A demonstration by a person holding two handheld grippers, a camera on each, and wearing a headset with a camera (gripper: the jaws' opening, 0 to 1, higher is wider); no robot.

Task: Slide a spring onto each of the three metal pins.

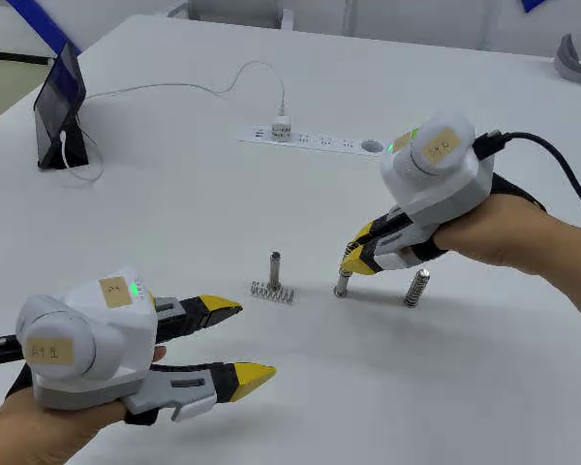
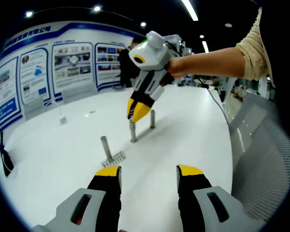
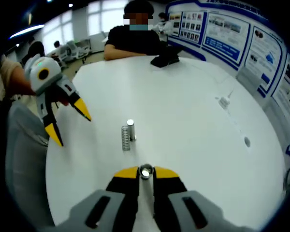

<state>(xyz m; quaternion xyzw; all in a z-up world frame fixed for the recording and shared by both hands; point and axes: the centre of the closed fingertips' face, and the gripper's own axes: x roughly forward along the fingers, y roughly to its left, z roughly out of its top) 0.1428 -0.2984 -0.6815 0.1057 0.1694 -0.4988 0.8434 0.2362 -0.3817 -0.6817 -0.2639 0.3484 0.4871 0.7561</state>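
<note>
While the left gripper hovers spread at near left, the right gripper tilts down, pinching the middle pin.

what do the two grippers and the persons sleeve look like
The left gripper and right gripper match: rounded white-grey housings, black jaws with yellow ends, tan handwritten stickers, a small green light. A black cable leaves the right one's rear. Black gloves or straps sit behind both. A beige knitted sleeve covers the right arm.
</note>
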